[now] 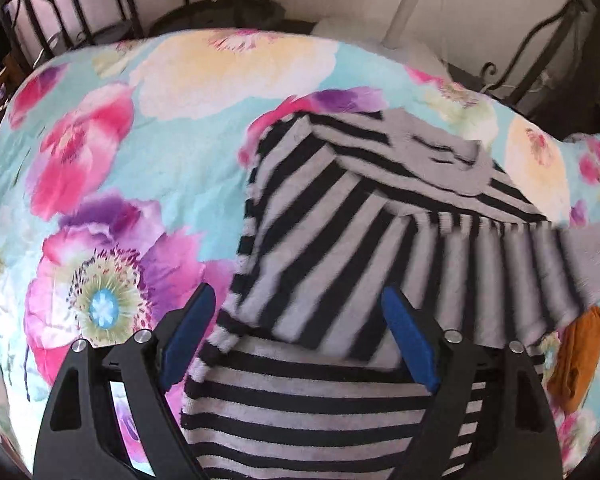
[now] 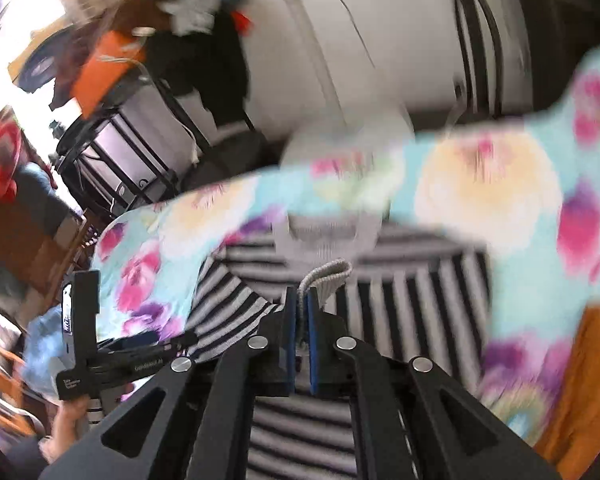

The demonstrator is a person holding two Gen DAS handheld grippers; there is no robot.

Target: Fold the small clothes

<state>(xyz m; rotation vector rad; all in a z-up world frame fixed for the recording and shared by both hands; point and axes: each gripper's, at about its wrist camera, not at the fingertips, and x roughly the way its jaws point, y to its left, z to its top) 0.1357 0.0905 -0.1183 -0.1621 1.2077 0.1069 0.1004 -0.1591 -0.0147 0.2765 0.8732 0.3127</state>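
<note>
A black-and-grey striped garment (image 1: 340, 240) lies partly folded on a floral bedspread (image 1: 140, 160). My left gripper (image 1: 300, 320) is open, its blue pads spread over the garment's near part, holding nothing. In the right wrist view my right gripper (image 2: 301, 312) is shut on a grey ribbed edge (image 2: 326, 276) of the striped garment (image 2: 400, 308) and lifts it above the rest. The left gripper's body (image 2: 100, 352) shows at lower left. The right view is motion-blurred.
An orange-brown cloth (image 1: 576, 356) lies at the bed's right edge; it also shows in the right wrist view (image 2: 580, 392). A dark metal bed frame (image 1: 80, 12) and a white wall stand behind. A cluttered rack with clothes (image 2: 140, 80) stands beyond the bed.
</note>
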